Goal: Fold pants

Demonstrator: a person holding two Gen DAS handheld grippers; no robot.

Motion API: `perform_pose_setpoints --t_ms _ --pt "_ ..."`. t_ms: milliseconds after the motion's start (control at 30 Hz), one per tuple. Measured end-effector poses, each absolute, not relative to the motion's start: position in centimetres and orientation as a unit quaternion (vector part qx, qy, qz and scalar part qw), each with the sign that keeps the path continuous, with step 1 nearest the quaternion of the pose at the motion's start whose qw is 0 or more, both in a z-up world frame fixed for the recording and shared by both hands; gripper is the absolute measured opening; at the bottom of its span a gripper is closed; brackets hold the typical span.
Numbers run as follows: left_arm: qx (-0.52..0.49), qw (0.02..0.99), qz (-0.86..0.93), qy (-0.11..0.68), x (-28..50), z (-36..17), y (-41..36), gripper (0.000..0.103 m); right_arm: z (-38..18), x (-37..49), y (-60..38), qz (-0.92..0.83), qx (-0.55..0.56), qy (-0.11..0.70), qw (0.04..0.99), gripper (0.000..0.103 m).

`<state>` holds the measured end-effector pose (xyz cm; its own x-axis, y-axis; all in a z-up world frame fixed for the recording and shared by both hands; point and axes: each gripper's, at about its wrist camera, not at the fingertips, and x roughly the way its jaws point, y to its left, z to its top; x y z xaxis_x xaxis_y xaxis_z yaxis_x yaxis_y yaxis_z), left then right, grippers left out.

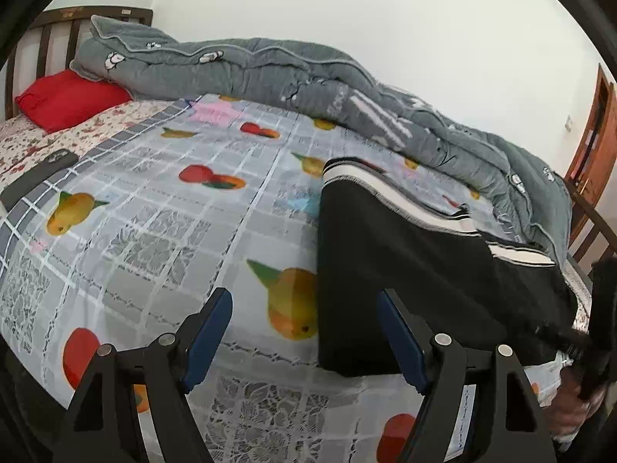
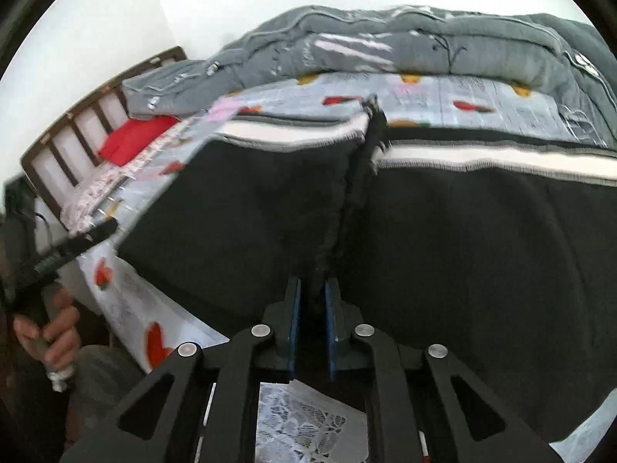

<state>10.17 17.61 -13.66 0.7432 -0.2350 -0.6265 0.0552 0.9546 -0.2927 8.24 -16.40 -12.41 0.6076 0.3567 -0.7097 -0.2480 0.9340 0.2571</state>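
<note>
Jaws spread wide and empty, the left gripper [image 1: 304,332] hovers over the fruit-print bedspread [image 1: 154,208] beside the black pants [image 1: 416,270], while the right gripper [image 2: 311,308] pinches their near edge, lying on the bed.

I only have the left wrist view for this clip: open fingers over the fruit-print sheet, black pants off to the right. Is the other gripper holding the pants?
Observer: Yes. In the right wrist view the right gripper is shut on the black pants, pinching a raised ridge of fabric.
Operator: Where on the pants is that ridge?
Observer: It runs from the fingers up to the white-striped band at the far edge.
Operator: Is my left gripper visible there?
Observer: Yes, at the far left, the left gripper near the pants' left edge, not touching them.
</note>
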Motion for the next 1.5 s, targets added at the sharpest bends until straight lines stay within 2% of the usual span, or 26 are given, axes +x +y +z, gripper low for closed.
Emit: perform_pose_setpoints --t_ms 33,67,133,300,367,400,433,567,667,767,833,967,1033,1133,1167,1500 --pt "-0.128 0.926 -0.078 0.348 10.2 -13.5 17.6 0.076 -11.8 8.6 -16.8 0.173 0.080 0.403 0.895 0.023" --pt "-0.128 0.925 -0.077 0.349 10.4 -13.5 17.6 0.076 -11.4 9.2 -17.3 0.171 0.096 0.397 0.897 0.037" --pt "-0.130 0.923 -0.076 0.353 10.8 -13.5 17.6 0.076 -11.2 10.9 -17.7 0.154 0.115 0.396 0.898 0.045" --pt "-0.129 0.923 -0.076 0.355 11.2 -13.3 17.6 0.076 -15.3 17.2 -16.7 0.143 0.167 0.456 0.862 0.046" --pt "-0.126 0.923 -0.076 0.356 11.2 -13.4 17.7 0.076 -15.4 17.8 -15.5 0.140 0.138 0.442 0.875 0.045" --pt "-0.124 0.923 -0.077 0.357 11.2 -13.4 17.6 0.076 -15.3 17.9 -14.8 0.139 0.113 0.442 0.879 0.025" --pt "-0.120 0.923 -0.077 0.358 11.1 -13.4 17.6 0.076 -14.9 18.0 -14.3 0.142 0.095 0.438 0.883 0.017" --pt "-0.106 0.925 -0.081 0.355 10.7 -13.1 17.5 0.076 -11.5 16.0 -17.3 0.162 0.120 0.378 0.903 0.015" --pt "-0.109 0.924 -0.091 0.355 10.8 -12.9 17.2 0.076 -10.2 14.9 -20.6 0.127 0.133 0.342 0.921 0.016" --pt "-0.126 0.918 -0.106 0.361 11.7 -12.9 16.1 0.076 -13.2 16.6 -21.5 0.114 0.116 0.412 0.896 0.023" --pt "-0.117 0.919 -0.111 0.360 12.0 -12.4 14.6 0.076 -14.6 16.9 -21.3 0.106 0.085 0.443 0.886 0.024" --pt "-0.067 0.927 -0.114 0.350 11.5 -12.0 12.0 0.076 -12.1 13.0 -21.7 0.076 0.049 0.387 0.918 0.030" --pt "-0.043 0.923 -0.108 0.367 11.7 -13.3 11.0 0.076 -11.8 11.0 -21.7 0.076 0.036 0.375 0.923 0.036" --pt "-0.028 0.892 -0.091 0.442 12.7 -17.4 10.0 0.078 -13.7 9.5 -21.3 0.083 0.023 0.395 0.915 0.039" --pt "-0.034 0.898 -0.088 0.430 12.3 -17.8 10.1 0.079 -14.5 9.1 -21.6 0.085 0.027 0.401 0.912 0.041" --pt "-0.104 0.883 -0.112 0.444 11.0 -16.8 12.3 0.077 -13.5 5.4 -21.3 0.075 0.012 0.383 0.921 0.041"
